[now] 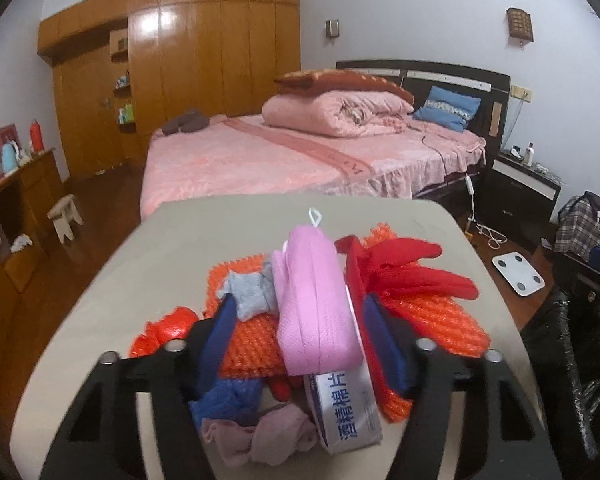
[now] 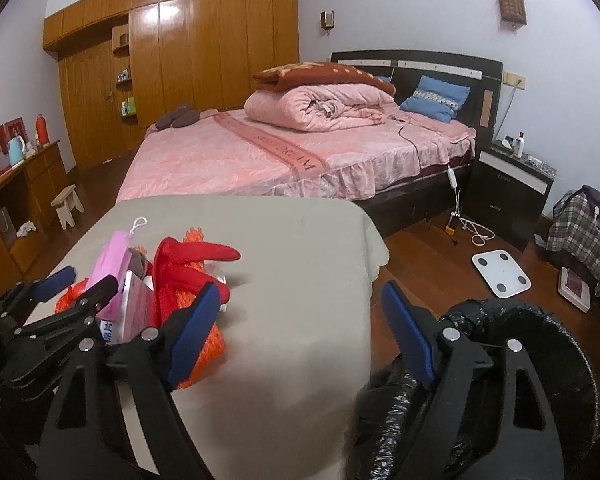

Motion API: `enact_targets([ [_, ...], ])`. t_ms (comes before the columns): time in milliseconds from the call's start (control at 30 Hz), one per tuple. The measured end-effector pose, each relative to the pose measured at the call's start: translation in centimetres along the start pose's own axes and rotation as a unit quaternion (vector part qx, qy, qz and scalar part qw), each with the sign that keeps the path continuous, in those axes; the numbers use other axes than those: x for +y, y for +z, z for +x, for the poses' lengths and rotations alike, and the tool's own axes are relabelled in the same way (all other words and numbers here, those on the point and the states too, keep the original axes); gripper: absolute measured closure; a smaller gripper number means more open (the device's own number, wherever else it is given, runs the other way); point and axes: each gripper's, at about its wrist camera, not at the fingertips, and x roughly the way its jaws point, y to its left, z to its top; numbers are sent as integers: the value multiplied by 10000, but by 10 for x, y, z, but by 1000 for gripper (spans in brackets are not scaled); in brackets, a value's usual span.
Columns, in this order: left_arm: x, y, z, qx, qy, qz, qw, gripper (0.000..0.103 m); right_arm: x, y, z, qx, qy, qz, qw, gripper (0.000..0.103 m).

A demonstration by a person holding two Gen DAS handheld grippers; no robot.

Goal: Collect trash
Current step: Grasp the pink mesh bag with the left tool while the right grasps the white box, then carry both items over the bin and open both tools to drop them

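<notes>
A pile of trash lies on the beige table (image 1: 220, 224): a pink mesh pouch (image 1: 316, 304), red gloves (image 1: 412, 272), orange bubble wrap (image 1: 440, 320), a white printed box (image 1: 348, 408), and grey (image 1: 248, 292), blue (image 1: 228, 400) and mauve (image 1: 260, 436) cloths. My left gripper (image 1: 300, 300) straddles the pile, its pads on either side of the pouch and not visibly pressing it. My right gripper (image 2: 300, 320) stands open over the table's right edge (image 2: 372, 264) with nothing between its fingers. The pile (image 2: 188, 260) and the left gripper (image 2: 84, 280) are to its left.
A bin lined with a black bag (image 2: 520, 360) stands on the floor right of the table. Beyond are a pink bed (image 2: 260, 160), a white scale (image 2: 500, 276), a nightstand (image 2: 512, 184), a small stool (image 2: 68, 204) and a wooden dresser (image 2: 20, 192).
</notes>
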Motion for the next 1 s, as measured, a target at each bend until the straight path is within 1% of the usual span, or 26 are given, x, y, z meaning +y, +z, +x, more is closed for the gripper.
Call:
enact_targets([
  [67,2,-3,6,107,-119,-17,9999,62,2,-1,4,41,18,-22,10000,23],
  [133,1,-5,10,160,-245,-10,9996,71,6,-3,8,73,42,-53,10000,23],
  [300,1,-4,5,38,-288,-4,9996,82,15,-5,12,110,157,-132,9997,24],
  [433,11,2,-14,-161,-289,-84,9994,84,25,-5,9,52,277,-170,9995,24],
  [533,26,3,-29,-247,-205,-194,9993,84,34,-6,7,31,401,-186,9990,28],
  [633,42,-3,-38,-212,-48,-238,9995,84,48,-7,8,50,579,-218,9981,32],
  [800,63,-19,-42,-66,242,-265,9993,84,81,-12,11,88,960,-313,9948,36],
  [1000,85,-29,-42,-70,463,-274,9985,84,122,-21,29,232,1180,-504,9915,45],
])
